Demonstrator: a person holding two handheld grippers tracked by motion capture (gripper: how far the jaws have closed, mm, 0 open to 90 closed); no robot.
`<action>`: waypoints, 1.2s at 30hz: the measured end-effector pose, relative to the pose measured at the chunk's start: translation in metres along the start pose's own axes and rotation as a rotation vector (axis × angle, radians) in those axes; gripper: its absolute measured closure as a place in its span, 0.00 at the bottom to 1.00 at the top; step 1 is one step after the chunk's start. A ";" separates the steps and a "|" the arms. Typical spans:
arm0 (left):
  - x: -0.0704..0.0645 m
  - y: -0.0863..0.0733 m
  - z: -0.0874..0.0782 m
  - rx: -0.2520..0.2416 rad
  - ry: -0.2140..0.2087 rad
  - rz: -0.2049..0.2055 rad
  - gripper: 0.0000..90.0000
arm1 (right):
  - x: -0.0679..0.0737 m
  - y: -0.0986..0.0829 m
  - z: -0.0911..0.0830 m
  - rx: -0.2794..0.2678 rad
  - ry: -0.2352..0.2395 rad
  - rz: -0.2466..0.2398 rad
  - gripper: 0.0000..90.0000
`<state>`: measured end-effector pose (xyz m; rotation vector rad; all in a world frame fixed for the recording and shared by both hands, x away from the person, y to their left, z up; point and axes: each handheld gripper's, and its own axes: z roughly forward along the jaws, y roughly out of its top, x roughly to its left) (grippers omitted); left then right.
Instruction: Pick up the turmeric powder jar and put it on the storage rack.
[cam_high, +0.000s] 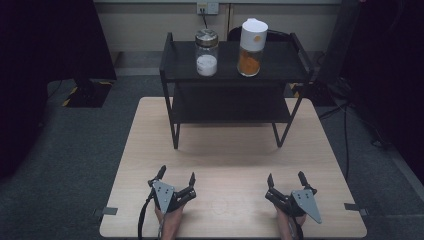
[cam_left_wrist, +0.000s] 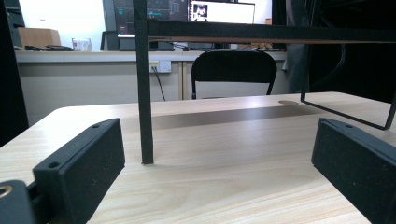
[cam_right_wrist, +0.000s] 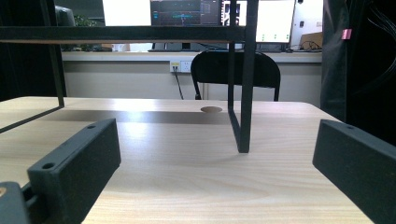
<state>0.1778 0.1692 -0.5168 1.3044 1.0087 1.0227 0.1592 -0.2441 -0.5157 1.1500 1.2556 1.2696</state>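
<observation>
Wooden desk (cam_high: 320, 150), pale, on grey carpet. Black two-tier shelf rack (cam_high: 230, 102) stands at its far edge. On the rack's top tier: glass jar of white powder (cam_high: 206, 52), left; white-lidded jar of orange powder (cam_high: 251, 47), right. Left gripper (cam_high: 176, 178) and right gripper (cam_high: 286, 178) rest near the front edge, well apart, jaws spread wide, nothing held.
</observation>
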 end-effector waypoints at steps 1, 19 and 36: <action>0.000 0.000 0.000 0.000 0.000 0.000 0.02 | 0.000 0.000 0.000 0.000 0.000 0.000 0.00; 0.000 0.000 0.000 0.000 -0.002 0.000 0.02 | 0.000 0.000 0.000 0.000 0.001 0.000 0.00; 0.000 0.000 0.001 -0.001 -0.006 0.000 0.00 | -0.001 0.000 0.000 -0.001 0.004 0.000 0.00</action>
